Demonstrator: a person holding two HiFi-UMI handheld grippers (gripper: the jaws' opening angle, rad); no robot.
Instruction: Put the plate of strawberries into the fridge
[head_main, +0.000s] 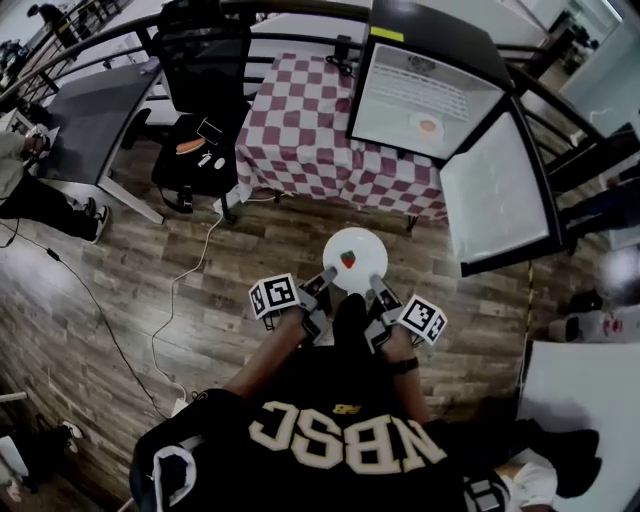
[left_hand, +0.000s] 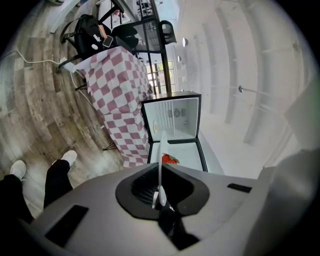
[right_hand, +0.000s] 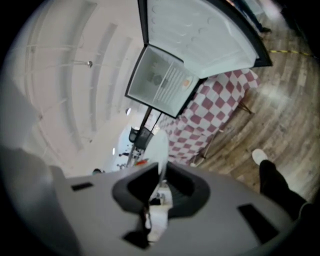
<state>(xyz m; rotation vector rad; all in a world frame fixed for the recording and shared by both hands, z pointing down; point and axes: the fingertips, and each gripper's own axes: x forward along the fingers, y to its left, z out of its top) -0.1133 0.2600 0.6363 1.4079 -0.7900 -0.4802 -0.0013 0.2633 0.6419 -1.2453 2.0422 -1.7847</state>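
Plate (head_main: 355, 258): white and round, held in the air over the wood floor (head_main: 120, 290), just in front of you between your two tools. It is short of the fridge, not in it.
Strawberry (head_main: 348, 259): one red berry shows, lying near the middle of the plate (seen from the left tool it peeks out past the plate's edge).
Left tool (head_main: 328, 273): your jaws are closed on the plate's near-left rim. Its own view shows the thin rim edge-on, pinched between the pads.
Right tool (head_main: 376, 283): clamped the same way on the near-right rim, which runs up between the pads in its own view.
Cubes: one on each tool, both facing up at you, the left cube (head_main: 275, 296) and the right cube (head_main: 423, 320) flanking your hands.
Fridge (head_main: 430, 95): small, black outside and white inside, standing at the right end of the tabletop, ahead of the plate.
Door (head_main: 495, 195): swung wide open to your right.
Dish (head_main: 428, 126): small and pale with something orange on it (too small to tell what), on a shelf inside the fridge.
Cloth (head_main: 300, 130): red-and-white checks, covering the tabletop and hanging down its front.
Chair (head_main: 205, 90): black, just left of the cloth, with a few small items on its seat.
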